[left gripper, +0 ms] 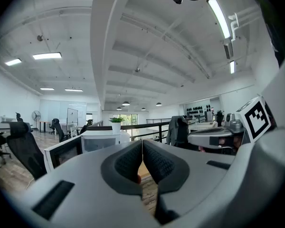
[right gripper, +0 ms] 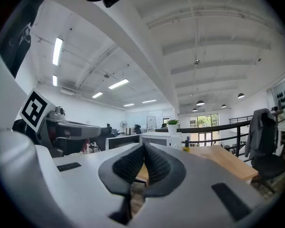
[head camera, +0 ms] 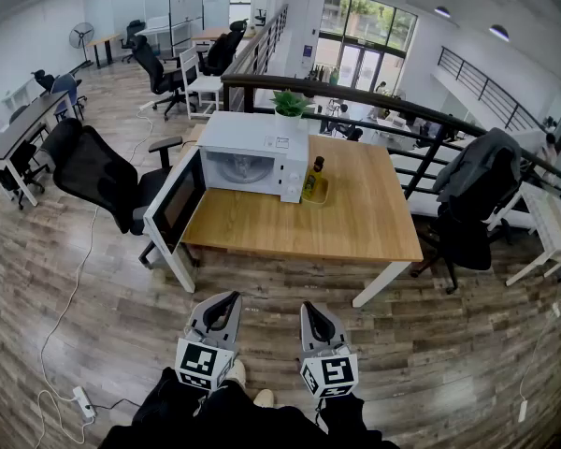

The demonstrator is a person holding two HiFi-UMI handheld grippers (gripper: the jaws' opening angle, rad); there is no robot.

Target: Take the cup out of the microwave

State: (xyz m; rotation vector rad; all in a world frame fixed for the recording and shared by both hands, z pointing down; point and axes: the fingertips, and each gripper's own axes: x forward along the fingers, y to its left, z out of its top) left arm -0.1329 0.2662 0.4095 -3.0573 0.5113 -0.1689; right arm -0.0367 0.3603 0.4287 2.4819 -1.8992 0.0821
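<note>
A white microwave [head camera: 252,155] stands at the far left of a wooden table [head camera: 355,223], its door [head camera: 176,204] swung open to the left. I cannot make out a cup inside the pale cavity. Both grippers hover low, well short of the table's near edge, over the floor. My left gripper [head camera: 228,299] is shut with nothing between its pads; in its own view the left gripper [left gripper: 142,144] points at the microwave [left gripper: 100,139]. My right gripper [head camera: 311,308] is shut and empty too, and the right gripper [right gripper: 144,147] aims toward the microwave [right gripper: 160,138].
A dark bottle [head camera: 316,178] stands on a small tray right of the microwave. A potted plant [head camera: 288,106] sits behind it. Black office chairs [head camera: 98,171] flank the table at left, and another with a jacket [head camera: 477,195] at right. A railing [head camera: 374,101] runs behind.
</note>
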